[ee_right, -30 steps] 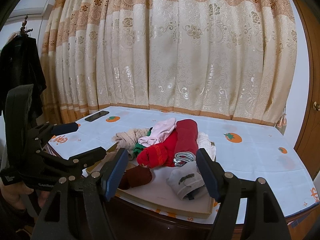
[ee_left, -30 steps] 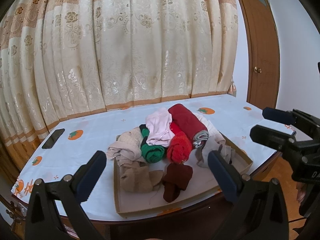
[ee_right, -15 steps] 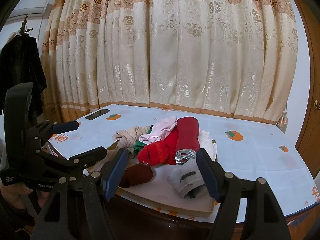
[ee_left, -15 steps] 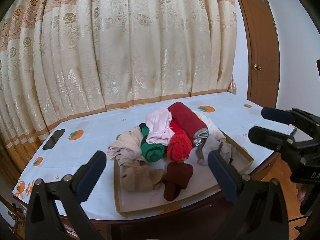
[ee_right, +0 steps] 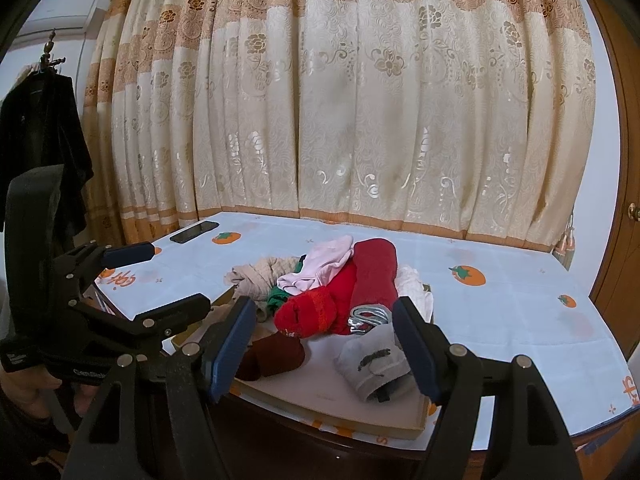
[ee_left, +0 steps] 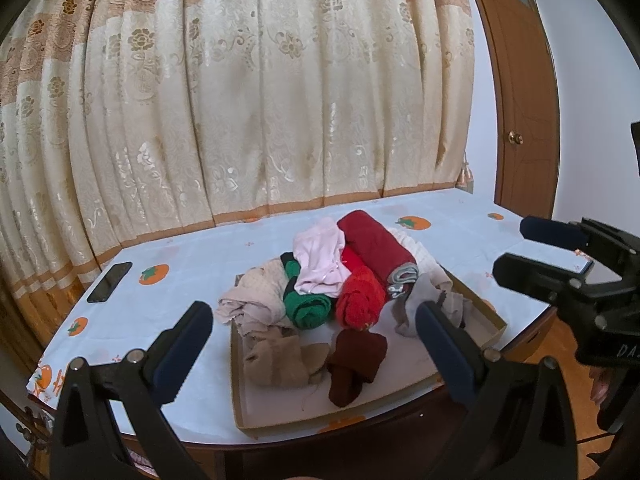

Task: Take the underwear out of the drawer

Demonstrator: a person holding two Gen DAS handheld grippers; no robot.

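Note:
A shallow cardboard drawer (ee_left: 237, 384) (ee_right: 344, 420) lies on the table near its front edge. A pile of rolled underwear fills it: pink (ee_left: 320, 256) (ee_right: 320, 264), dark red (ee_left: 376, 244) (ee_right: 376, 272), bright red (ee_left: 360, 300) (ee_right: 308, 312), green (ee_left: 308, 308), beige (ee_left: 256, 296), brown (ee_left: 356, 360) (ee_right: 272, 356) and grey (ee_right: 372, 364). My left gripper (ee_left: 314, 344) (ee_right: 174, 280) is open in front of the drawer, short of it, nothing between its fingers. My right gripper (ee_right: 326, 344) (ee_left: 516, 248) is open too, at the drawer's right side, holding nothing.
A white tablecloth (ee_left: 180, 272) with orange fruit prints covers the table. A black phone (ee_left: 110, 282) (ee_right: 194, 232) lies at the back left. A patterned curtain (ee_left: 280, 120) hangs behind. There is a wooden door (ee_left: 520, 120) at right and a dark garment (ee_right: 40, 128) hanging at left.

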